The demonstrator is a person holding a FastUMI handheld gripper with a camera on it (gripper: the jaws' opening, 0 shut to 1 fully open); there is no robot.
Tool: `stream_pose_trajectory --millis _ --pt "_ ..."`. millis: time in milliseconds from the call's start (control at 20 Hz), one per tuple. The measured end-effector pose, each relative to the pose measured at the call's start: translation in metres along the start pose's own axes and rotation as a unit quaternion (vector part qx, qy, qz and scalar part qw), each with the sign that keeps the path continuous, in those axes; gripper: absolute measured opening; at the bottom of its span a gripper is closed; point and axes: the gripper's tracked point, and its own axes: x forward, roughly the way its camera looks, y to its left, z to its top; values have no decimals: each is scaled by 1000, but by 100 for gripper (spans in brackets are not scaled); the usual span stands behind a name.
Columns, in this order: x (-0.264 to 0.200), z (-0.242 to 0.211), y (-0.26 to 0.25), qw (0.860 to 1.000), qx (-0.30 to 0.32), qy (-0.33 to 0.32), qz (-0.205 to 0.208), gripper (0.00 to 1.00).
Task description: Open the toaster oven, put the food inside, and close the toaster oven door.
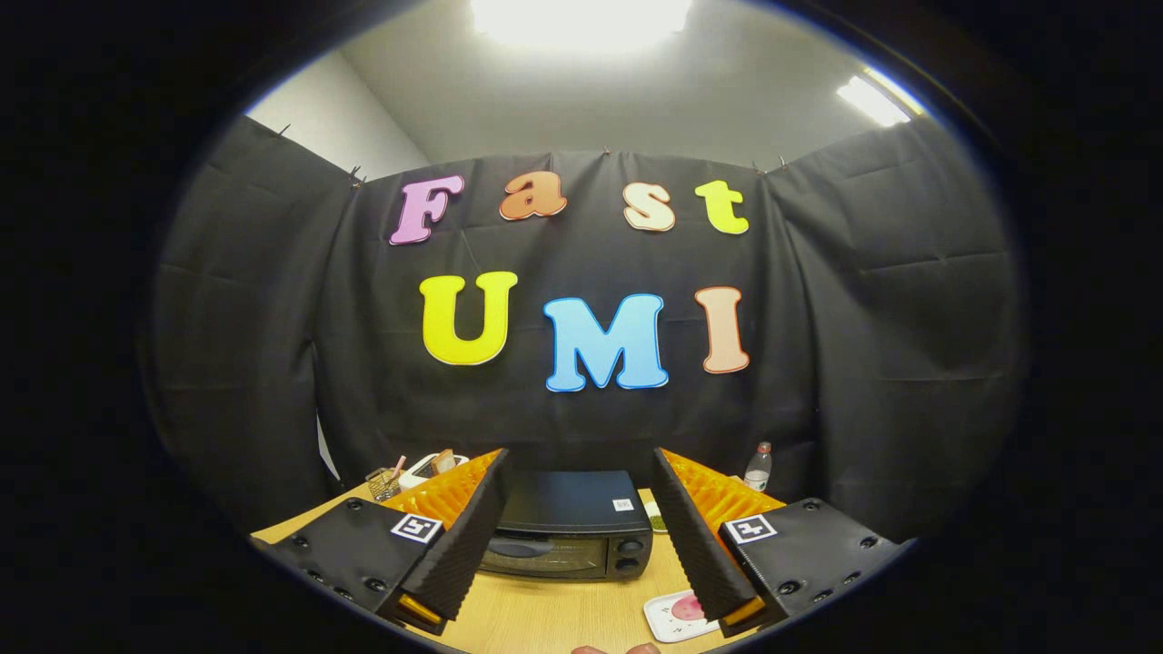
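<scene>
A black toaster oven (571,525) stands on the wooden table (554,613), its glass door shut, with two knobs at its right. It sits beyond and between my fingers. My gripper (579,472) is open and holds nothing; its black ribbed pads (468,536) stand wide apart, well above the table. A small white plate (677,615) carrying a pink piece of food (688,607) lies on the table near the right finger, partly hidden by it.
A clear water bottle (757,468) stands behind the oven to the right. A wire basket and a white tray with items (409,472) sit at the back left, partly behind the left finger. A fingertip (618,649) shows at the table's near edge.
</scene>
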Motion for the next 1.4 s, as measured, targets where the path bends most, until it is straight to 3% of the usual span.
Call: stream_pose_trajectory --millis 850,1400 --pt "33 -19 3 1000 -5 28 -5 97" --pt "93 -75 45 996 -25 82 15 97"
